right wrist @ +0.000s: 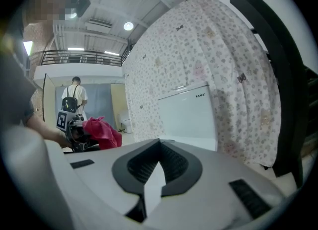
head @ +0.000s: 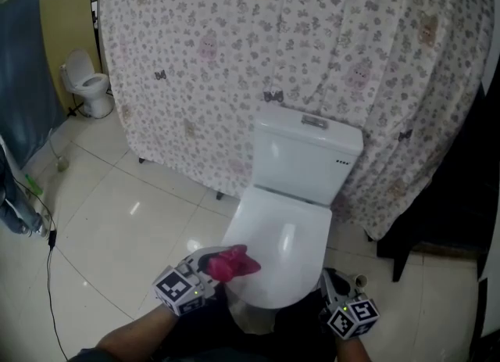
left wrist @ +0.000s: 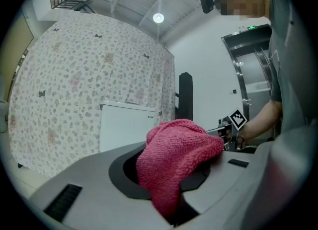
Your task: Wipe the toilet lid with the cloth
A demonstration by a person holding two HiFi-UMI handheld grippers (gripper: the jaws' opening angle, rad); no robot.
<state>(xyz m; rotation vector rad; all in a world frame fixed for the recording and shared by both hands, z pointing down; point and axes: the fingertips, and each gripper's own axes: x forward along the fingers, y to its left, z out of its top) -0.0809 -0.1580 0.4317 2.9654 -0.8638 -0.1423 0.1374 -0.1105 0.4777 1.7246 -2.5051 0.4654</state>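
**Cloth held at the toilet lid, front left edge**

The pink cloth [head: 232,263] is bunched between the jaws of the left gripper [head: 209,268], which pinch it firmly. A fold spills over the jaw tips. The cloth sits at the front left edge of the closed white toilet lid [head: 285,235]; whether it touches the lid cannot be told.

The right gripper [head: 337,288] is at the front right edge of the lid, with its jaw tips pressed together and nothing between them.

Behind the lid stands the white cistern [head: 308,153]. A floral curtain [head: 328,40] hangs behind the cistern. To the lid's left is glossy white floor tile [head: 125,212]. A second toilet [head: 90,83] stands well apart, far back on the left.
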